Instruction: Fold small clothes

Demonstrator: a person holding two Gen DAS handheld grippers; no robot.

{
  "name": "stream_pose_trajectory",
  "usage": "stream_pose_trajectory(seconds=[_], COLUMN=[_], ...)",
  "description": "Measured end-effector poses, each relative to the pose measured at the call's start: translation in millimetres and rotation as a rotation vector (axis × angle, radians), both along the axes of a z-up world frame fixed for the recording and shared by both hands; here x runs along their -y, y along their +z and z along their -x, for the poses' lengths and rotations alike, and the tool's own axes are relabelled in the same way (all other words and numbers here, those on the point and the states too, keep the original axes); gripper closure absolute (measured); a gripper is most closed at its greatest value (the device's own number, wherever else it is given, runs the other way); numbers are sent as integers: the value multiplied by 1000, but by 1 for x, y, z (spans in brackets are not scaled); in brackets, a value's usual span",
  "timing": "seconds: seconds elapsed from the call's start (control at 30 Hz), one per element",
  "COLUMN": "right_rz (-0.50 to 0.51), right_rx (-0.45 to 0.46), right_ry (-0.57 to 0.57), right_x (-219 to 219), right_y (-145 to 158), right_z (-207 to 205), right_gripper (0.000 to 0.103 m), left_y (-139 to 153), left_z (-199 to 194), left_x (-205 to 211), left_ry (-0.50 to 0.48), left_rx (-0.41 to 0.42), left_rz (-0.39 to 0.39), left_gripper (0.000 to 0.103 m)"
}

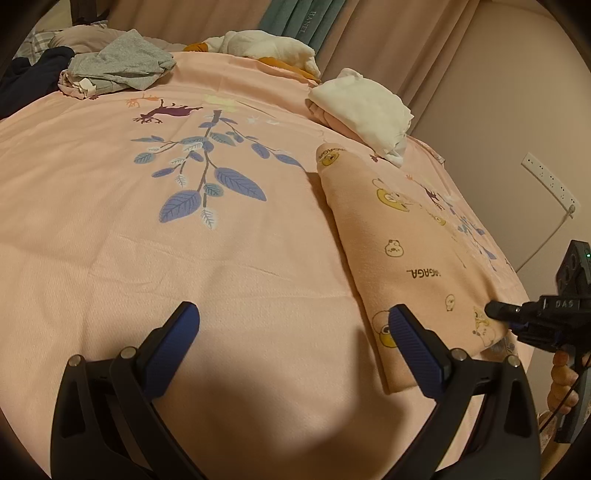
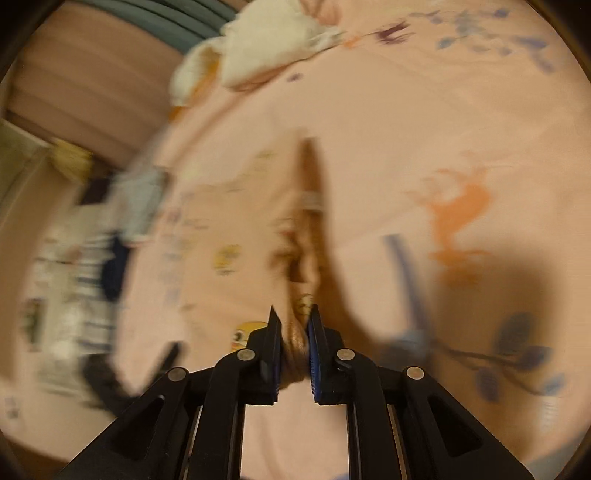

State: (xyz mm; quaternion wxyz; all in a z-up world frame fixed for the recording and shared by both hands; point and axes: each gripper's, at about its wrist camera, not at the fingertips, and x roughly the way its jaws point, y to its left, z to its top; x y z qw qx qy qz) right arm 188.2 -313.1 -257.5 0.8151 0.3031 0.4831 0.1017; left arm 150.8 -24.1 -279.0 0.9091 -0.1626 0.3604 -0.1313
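The pink garment reads "GAGA" (inverted); green curtain "HANEL".

**Room and Background: Findings**

Bed fills most of the left wrist view, covered by a pink sheet printed with blue leaves and deer. Beige curtains hang at 12 to 1 o'clock, with a teal panel at 12. Plain wall at 2 o'clock carries a white power strip with a trailing cord. Lighting is warm and dim. Right wrist view is blurred.

2 grippers, 1 pink garment, 3 clothes piles
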Motion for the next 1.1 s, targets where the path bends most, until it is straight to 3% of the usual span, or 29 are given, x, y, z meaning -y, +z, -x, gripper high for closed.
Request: stream_pose_trajectory(seconds=[0.03,0.13,0.23,0.3,0.4,0.53,0.63,0.7,0.8,0.87,0.93,1.03,1.1], right_rz=[75,169,337,367,260,107,43,47,141,111,63,101,70], right_rx=[3,40,24,-12,27,206,214,180,99,86,91,129,175], right_ry=[-1,29,-42,-97,-120,-73,-47,-15,-59,-78,-99,-123,-88], right_x=[-3,-10,-10,-2,12,8,-4,-12,-15,-4,6,3,-1], right_y=[4,16,22,20,26,41,31,16,-5,-10,-7,10,19], right_z=[2,7,10,9,12,6,-15,-28,-36,-37,-33,-21,-15], right_gripper=[90,90,90,90,90,90,90,90,90,88,88,88,88], left_y=[0,0,0,0,0,0,1,1,1,1,1,1,1], left_z=[0,0,0,0,0,1,0,0,0,0,0,0,-1], left_x=[0,0,0,0,0,0,0,-1,-1,-1,-1,-1,-2], left_ry=[0,0,0,0,0,0,-2,-3,-4,-4,-4,-4,-5], left_rx=[0,0,0,1,1,1,3,4,5,5,5,5,6], left_rz=[0,0,0,0,-1,-2,-2,-2,-2,-2,-3,-4,-5], left_gripper=[0,0,0,0,0,0,0,0,0,0,0,0,0])
